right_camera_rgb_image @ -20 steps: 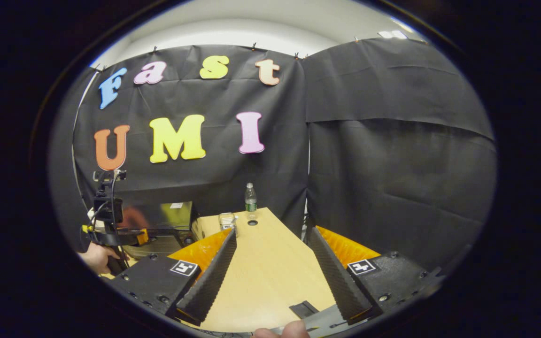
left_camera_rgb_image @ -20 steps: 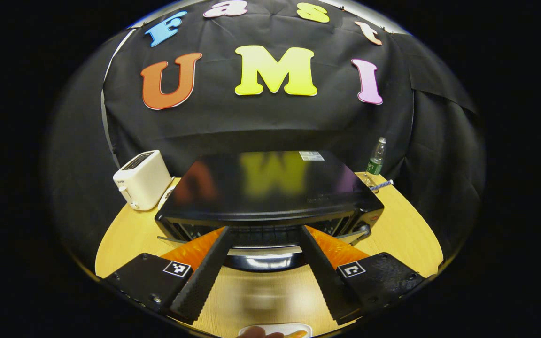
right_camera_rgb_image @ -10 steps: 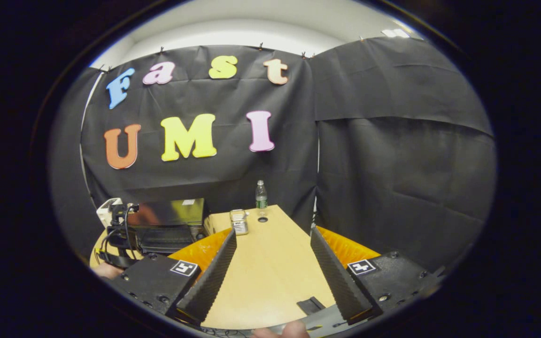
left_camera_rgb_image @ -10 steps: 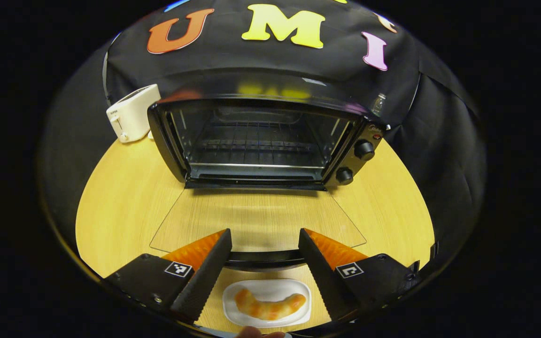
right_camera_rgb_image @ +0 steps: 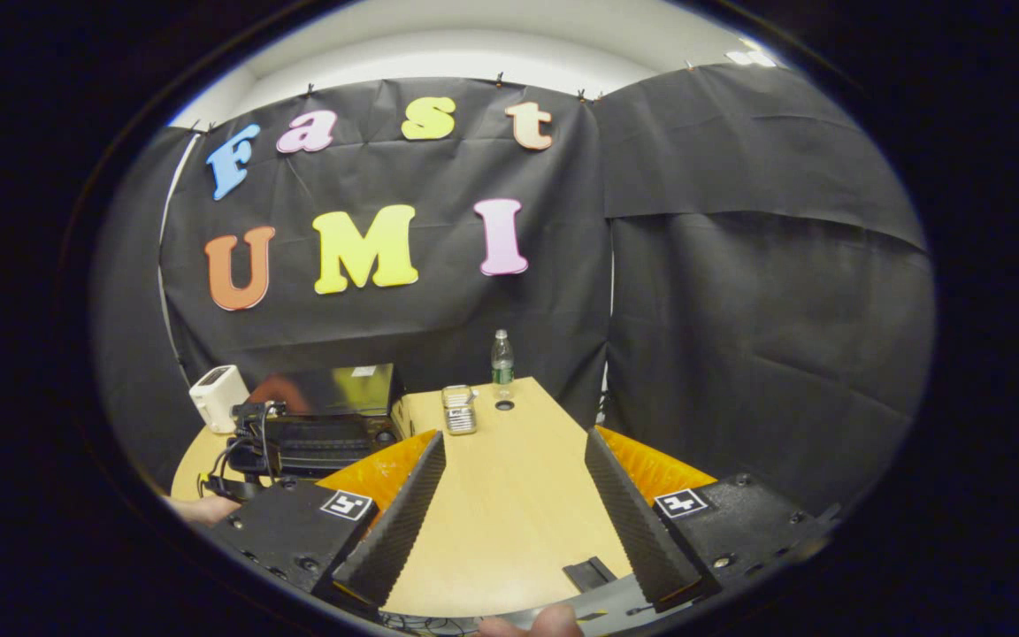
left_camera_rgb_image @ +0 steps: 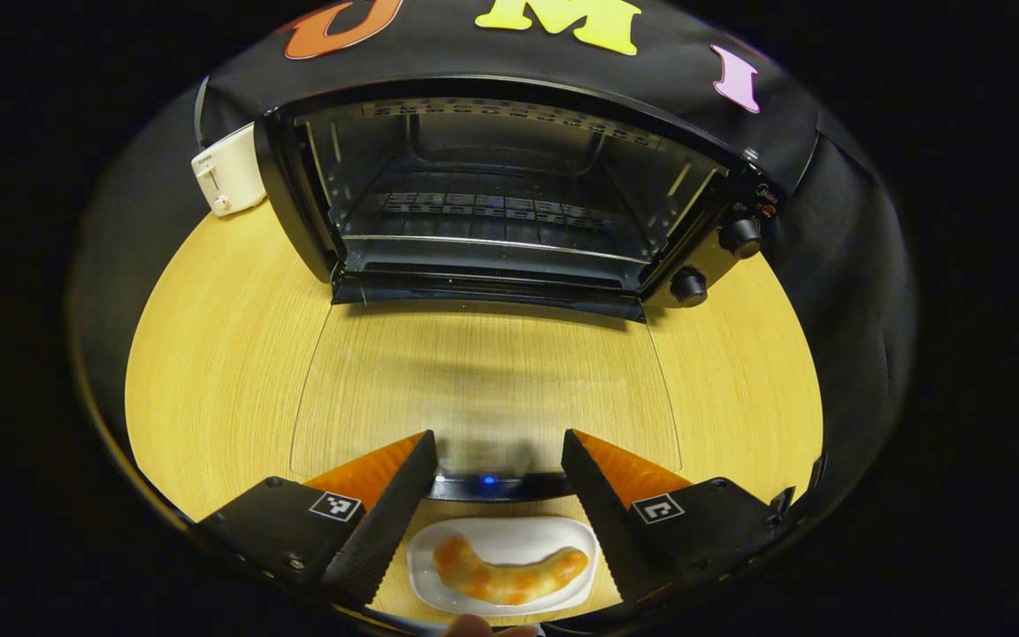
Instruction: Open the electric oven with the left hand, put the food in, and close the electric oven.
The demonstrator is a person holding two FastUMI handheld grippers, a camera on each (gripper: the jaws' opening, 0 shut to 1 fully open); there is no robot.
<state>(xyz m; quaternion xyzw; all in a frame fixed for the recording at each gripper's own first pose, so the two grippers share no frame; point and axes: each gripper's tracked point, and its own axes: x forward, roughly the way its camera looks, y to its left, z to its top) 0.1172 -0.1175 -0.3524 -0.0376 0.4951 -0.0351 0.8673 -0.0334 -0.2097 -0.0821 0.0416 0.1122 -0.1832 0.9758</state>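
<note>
The black electric oven (left_camera_rgb_image: 509, 133) stands open, its rack and empty cavity in sight in the left gripper view. Its glass door (left_camera_rgb_image: 483, 372) lies flat towards me. The door handle (left_camera_rgb_image: 492, 486) runs across just behind my left gripper (left_camera_rgb_image: 498, 438), whose fingers stand apart on either side of the handle's middle without pressing on it. Below the handle a white plate (left_camera_rgb_image: 439, 548) carries a curved orange-brown piece of food (left_camera_rgb_image: 505, 577). In the right gripper view my right gripper (right_camera_rgb_image: 516, 435) is open over bare tabletop, and the oven (right_camera_rgb_image: 324, 411) sits far to its left.
A white toaster (left_camera_rgb_image: 226, 172) stands left of the oven, and two knobs (left_camera_rgb_image: 739, 237) sit on the oven's right side. At the table's far end are a bottle (right_camera_rgb_image: 501, 354) and a small metal object (right_camera_rgb_image: 458, 409). A hand (right_camera_rgb_image: 200, 509) shows at the lower left.
The oven door has swung down from nearly upright to flat, with my left gripper following its handle down. The plate of food has come into view. My right gripper has barely shifted.
</note>
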